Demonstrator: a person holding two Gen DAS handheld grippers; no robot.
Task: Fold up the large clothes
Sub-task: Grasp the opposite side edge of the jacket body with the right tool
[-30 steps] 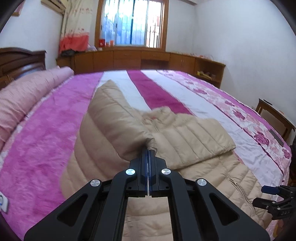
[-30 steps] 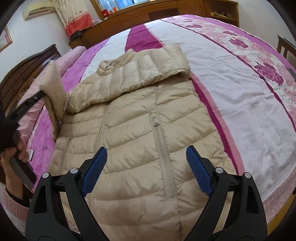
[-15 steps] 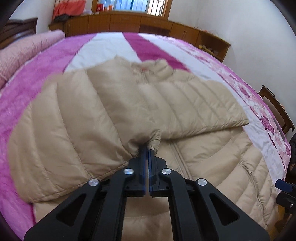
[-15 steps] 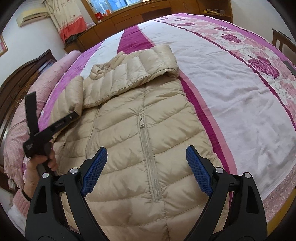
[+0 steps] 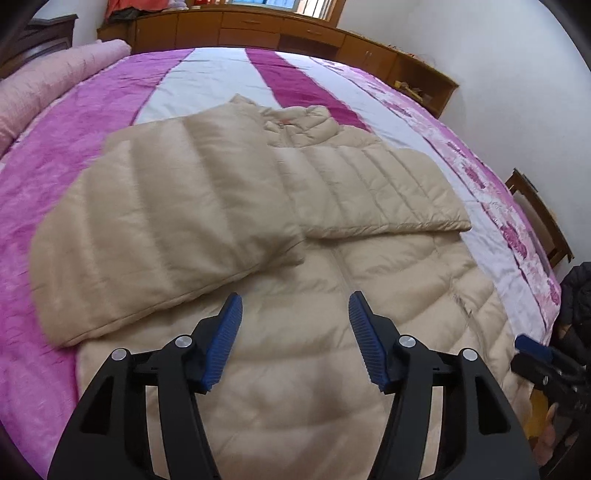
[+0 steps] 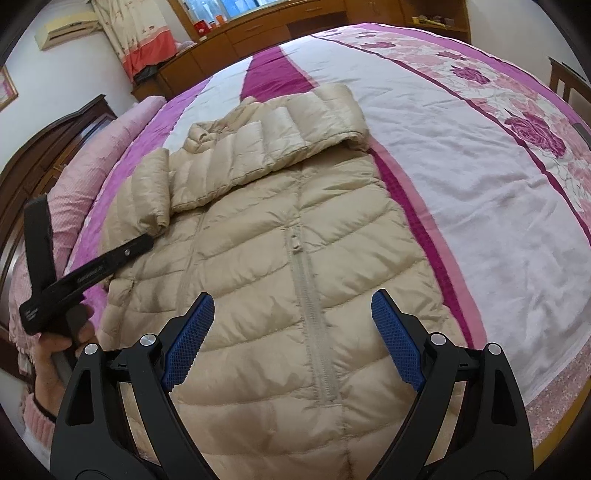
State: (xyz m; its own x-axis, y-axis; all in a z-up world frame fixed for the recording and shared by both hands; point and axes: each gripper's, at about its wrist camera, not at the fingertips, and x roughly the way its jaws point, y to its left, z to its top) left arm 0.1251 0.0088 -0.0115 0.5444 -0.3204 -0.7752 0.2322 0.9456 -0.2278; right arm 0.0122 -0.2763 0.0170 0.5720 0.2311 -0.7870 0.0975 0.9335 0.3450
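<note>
The beige quilted puffer jacket (image 6: 280, 266) lies front up, zipped, both sleeves folded across the chest, on a bed (image 6: 461, 177) with a pink, white and floral striped cover; wooden cabinets (image 5: 258, 33) line the far wall. The left gripper (image 5: 295, 343) has just opened, nothing between its blue ribbed pads; the right gripper (image 6: 291, 336) hangs wide open, empty.

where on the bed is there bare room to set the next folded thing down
Bare bedspread lies right of the jacket, from its edge out to the flowered border, and beyond the collar toward the cabinets. Crowded: the jacket's left side, where the rolled pink quilt and left claw sit.
</note>
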